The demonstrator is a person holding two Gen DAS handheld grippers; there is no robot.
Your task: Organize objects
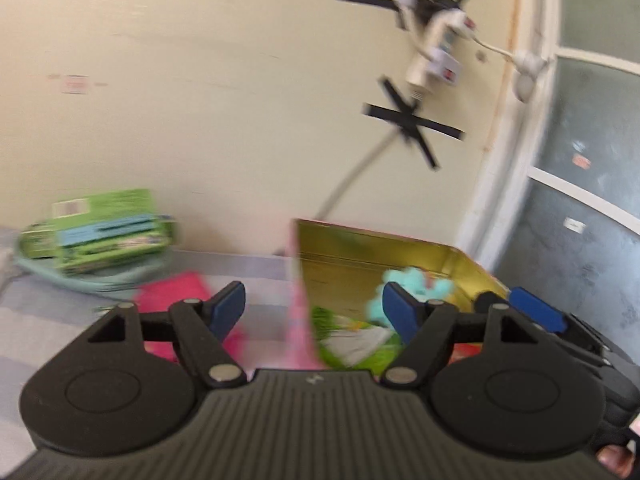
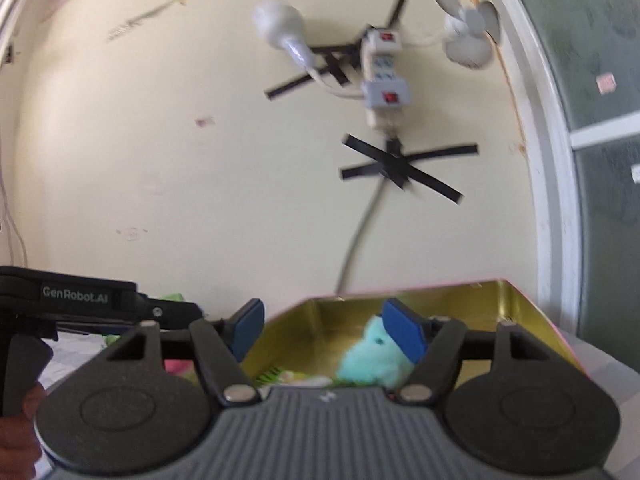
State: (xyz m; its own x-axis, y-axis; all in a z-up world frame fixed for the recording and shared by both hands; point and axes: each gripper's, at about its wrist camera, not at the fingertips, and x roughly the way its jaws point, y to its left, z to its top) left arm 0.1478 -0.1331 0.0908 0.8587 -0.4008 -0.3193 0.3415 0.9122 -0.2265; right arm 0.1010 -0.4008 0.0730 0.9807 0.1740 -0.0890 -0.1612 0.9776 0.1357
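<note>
- Tin (image 1: pixel 360 248) w/ gold inside and pink outer wall sits open on the striped surface (bed or tabletop, can't tell), right of centre in left wrist view, dead ahead in right wrist view (image 2: pixel 440 296). Thin sheet metal by the look: prob light, stiff, slick walls, may dent or slide if pushed. Best hold: pinch a rim wall, or steady one side while loading.
- Far left, left view: green boxes (image 1: pixel 104 232) stacked on a pale teal basin (image 1: pixel 100 284), near the wall. Look like cardboard, so light, crushable at corners; take by the long flat sides.
- Pink cloth (image 1: pixel 176 292) lies on the surface between basin and tin, just beyond left tool. Soft, limp, v. light; pinch a bunched fold, not a flat edge.
- Left tool (image 1: pixel 314 312): jaws spread, nothing pinched; tin's near pink corner shows in the gap, not touched by either pad.
- Inside tin: green/white printed packet (image 1: pixel 352 340), seems flat, flexible, maybe slippery.
- Teal plush (image 1: pixel 416 284) also inside tin, toward its back right; in right view (image 2: pixel 372 356) it sits behind the right pad. Soft, squashy, near weightless, so grip mid-body, firm squeeze OK.
- Right tool (image 2: pixel 324 328): jaws spread, empty, hovering over tin's near edge.
- Views blurred, so fine detail is uncertain.
</note>
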